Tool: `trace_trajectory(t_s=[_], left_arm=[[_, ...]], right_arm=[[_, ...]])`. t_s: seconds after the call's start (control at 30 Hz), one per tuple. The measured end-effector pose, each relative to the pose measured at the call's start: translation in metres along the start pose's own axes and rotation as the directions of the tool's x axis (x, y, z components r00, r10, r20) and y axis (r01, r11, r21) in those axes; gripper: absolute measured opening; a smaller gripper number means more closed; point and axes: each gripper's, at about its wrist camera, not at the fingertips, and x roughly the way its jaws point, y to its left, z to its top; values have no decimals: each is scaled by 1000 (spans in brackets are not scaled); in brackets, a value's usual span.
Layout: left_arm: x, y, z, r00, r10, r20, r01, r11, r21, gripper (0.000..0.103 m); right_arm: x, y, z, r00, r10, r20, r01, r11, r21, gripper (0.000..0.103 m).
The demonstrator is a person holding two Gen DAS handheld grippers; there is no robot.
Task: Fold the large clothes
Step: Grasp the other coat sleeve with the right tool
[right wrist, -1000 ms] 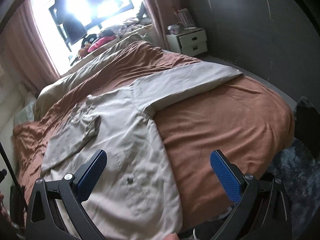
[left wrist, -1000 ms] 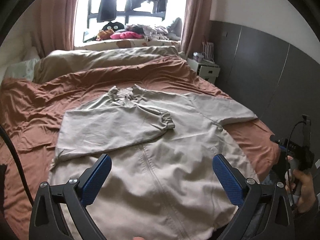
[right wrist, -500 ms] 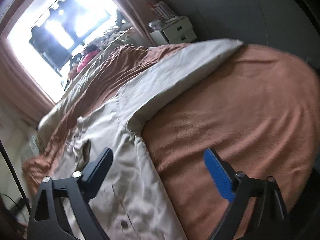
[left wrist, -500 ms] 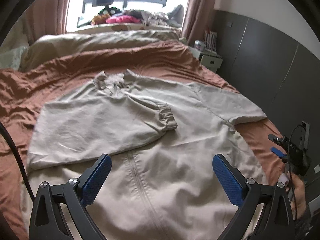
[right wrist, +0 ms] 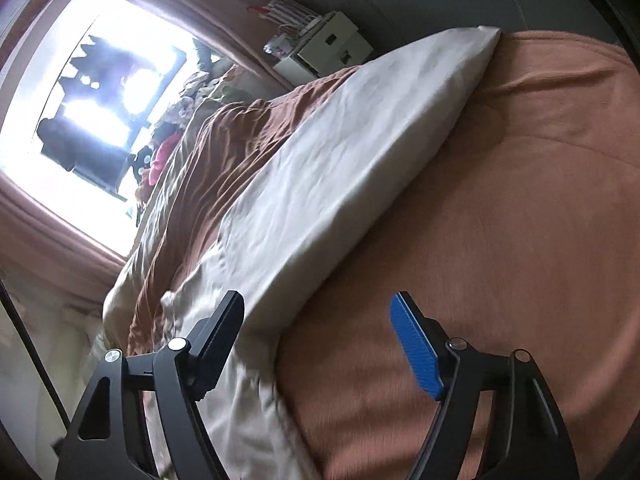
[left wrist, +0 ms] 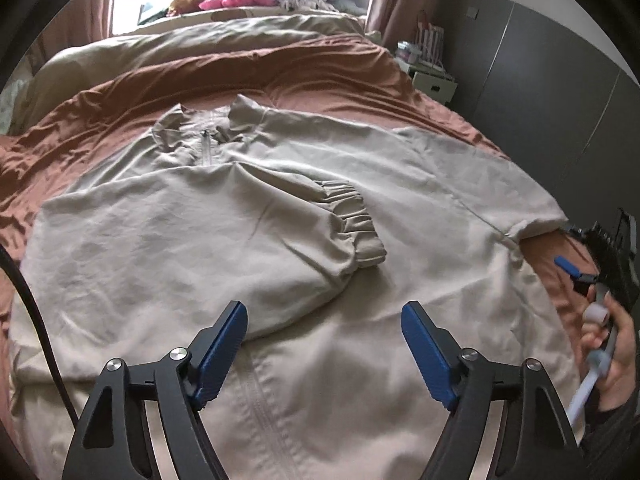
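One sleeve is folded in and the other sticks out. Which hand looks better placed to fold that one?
Probably the right. The right gripper hangs open beside the spread sleeve; the left gripper is over the jacket's middle. Both jaws have just been closing, nothing between them.

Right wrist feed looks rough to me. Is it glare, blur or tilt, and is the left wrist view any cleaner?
Right wrist view: the window is blown out to white, the frame is rolled hard, and the jacket edge near the jaws is motion-smeared. Left wrist view: level and evenly lit, the folded sleeve's cuff sharp; only fisheye bending and a dark rim at the edges.
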Motion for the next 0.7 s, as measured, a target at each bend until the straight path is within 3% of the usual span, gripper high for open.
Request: trace_trajectory(t_s=[0.23, 0.4, 0.57, 0.7], left_arm=[[37, 1, 14, 1000, 10, -29, -10, 1000, 18, 77], [58, -4, 22, 999, 11, -48, -10, 1000, 30, 77], [73, -8, 28, 998, 31, -58, -29, 999, 40, 77], [89, -6, 29, 995, 53, -81, -51, 998, 35, 77]], right_arm=[[15, -33, 23, 1000, -27, 4, 26, 992, 126, 43], [20, -42, 32, 1000, -22, 21, 19, 990, 141, 41], [29, -44, 35, 998, -44, 35, 38, 988, 150, 21], [28, -41, 35, 998, -37, 52, 30, 989, 143, 18]])
